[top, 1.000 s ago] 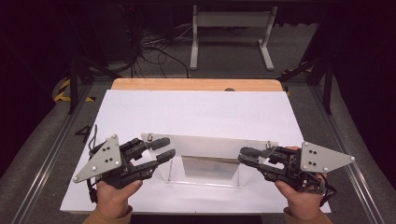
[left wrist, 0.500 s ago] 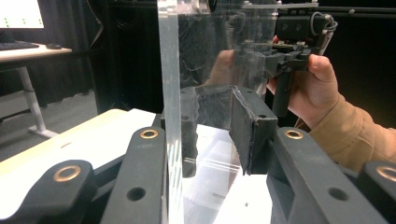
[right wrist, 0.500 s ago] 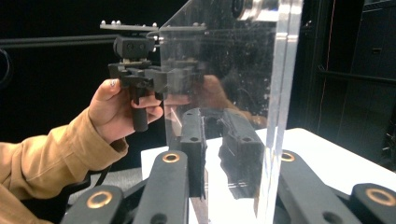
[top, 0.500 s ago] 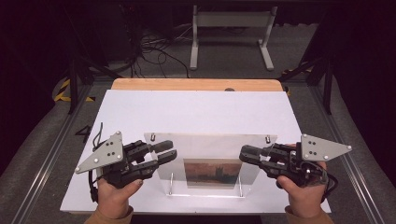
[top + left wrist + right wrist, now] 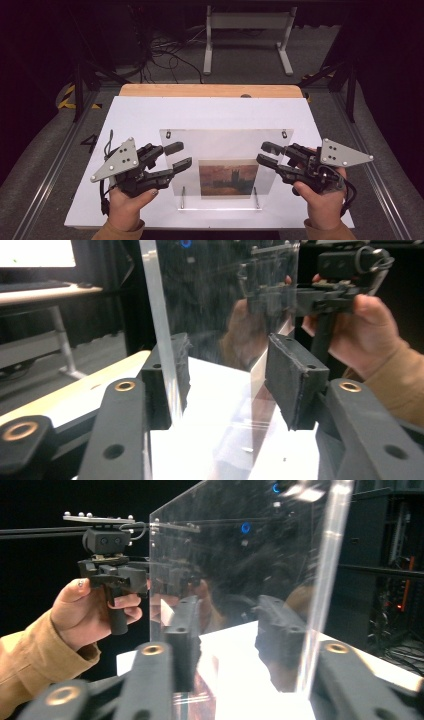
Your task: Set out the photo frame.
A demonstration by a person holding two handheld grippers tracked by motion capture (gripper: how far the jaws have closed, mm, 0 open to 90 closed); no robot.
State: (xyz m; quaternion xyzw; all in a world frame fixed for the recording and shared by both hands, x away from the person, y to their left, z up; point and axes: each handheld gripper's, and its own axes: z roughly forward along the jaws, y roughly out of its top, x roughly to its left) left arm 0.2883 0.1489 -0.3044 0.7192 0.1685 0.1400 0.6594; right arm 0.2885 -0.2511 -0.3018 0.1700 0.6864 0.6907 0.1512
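A clear acrylic picture frame stands upright on the white board, with a small brownish picture low in its pane. My left gripper straddles its left edge and my right gripper its right edge. Both sets of jaws have just been opening and now stand open. In the left gripper view the pane's edge sits close to one pad, with the other pad well apart from it. In the right gripper view the pane rises between the spread jaws without being pressed.
Two thin metal legs prop the frame at its base near the board's front edge. The wooden table edge lies beyond the board. Cables and a white stand lie on the floor farther back.
The frame has gone from lying low and tilted to standing upright. Both grippers' jaws have spread apart and let go of its side edges.
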